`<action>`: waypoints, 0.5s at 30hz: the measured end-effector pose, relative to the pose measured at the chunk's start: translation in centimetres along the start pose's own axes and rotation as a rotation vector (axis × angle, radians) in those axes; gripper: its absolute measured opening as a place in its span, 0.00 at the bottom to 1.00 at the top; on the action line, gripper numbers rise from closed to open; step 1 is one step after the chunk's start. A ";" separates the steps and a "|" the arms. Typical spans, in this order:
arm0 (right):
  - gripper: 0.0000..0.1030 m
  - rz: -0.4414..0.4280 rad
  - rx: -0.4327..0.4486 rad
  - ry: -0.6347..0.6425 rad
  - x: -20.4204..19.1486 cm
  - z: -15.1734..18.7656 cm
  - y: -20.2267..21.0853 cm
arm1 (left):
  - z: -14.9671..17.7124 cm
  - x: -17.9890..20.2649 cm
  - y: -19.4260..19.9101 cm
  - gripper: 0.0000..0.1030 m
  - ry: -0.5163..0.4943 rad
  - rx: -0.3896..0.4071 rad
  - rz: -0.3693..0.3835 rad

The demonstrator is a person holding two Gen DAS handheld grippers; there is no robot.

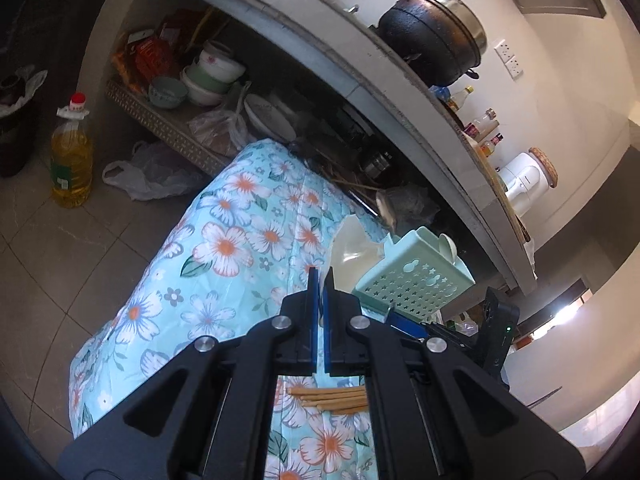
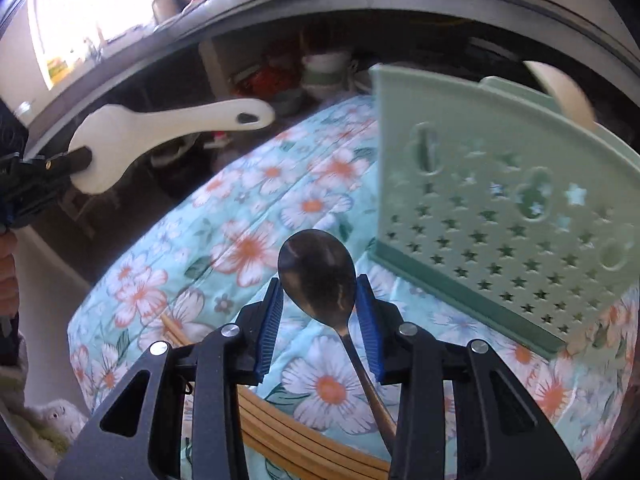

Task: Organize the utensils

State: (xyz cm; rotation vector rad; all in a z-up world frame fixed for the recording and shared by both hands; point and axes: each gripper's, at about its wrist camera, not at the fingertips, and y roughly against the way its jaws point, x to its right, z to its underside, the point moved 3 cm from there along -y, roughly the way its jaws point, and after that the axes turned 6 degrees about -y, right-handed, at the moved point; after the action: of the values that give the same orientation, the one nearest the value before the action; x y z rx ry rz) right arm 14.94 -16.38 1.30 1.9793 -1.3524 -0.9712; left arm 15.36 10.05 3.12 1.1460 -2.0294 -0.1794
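Note:
My left gripper (image 1: 320, 280) is shut on a white rice paddle (image 2: 168, 128) and grips it by the broad end. In the right wrist view this gripper (image 2: 82, 160) holds the paddle in the air at the left, handle pointing right. My right gripper (image 2: 320, 300) is shut on the bowl of a dark metal spoon (image 2: 318, 276), with a blue pad on each side; the handle runs back under the gripper. A green perforated utensil holder (image 2: 500, 200) (image 1: 412, 280) stands on the cloth just right of it, with a pale spoon (image 2: 568, 92) in it. Wooden chopsticks (image 2: 280, 432) (image 1: 328, 396) lie on the cloth.
A floral cloth (image 1: 224, 240) covers the table. Behind it runs a grey counter (image 1: 360, 80) with a black pot (image 1: 432, 36) and bottles, and bowls (image 1: 208, 76) on a shelf beneath. On the floor stand an oil bottle (image 1: 72, 152) and a plastic bag (image 1: 148, 176).

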 end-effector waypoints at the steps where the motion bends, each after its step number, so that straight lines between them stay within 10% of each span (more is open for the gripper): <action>1: 0.35 -0.002 0.032 -0.034 0.7 -0.2 0.9 | -0.4 0.6 0.2 0.00 -0.024 0.013 -0.002; 13: 0.34 0.034 0.301 -0.273 6.5 -0.1 10.3 | -7.2 11.2 -1.1 0.00 -0.510 0.096 -0.115; 15: 0.17 0.034 0.305 -0.296 7.0 0.2 10.8 | -7.8 13.3 -2.1 0.00 -0.613 0.068 -0.137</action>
State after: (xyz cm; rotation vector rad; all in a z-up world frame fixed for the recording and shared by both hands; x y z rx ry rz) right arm 10.56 -26.66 7.62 2.0812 -1.7821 -1.1315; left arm 18.32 0.37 14.93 1.3929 -2.4946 -0.5951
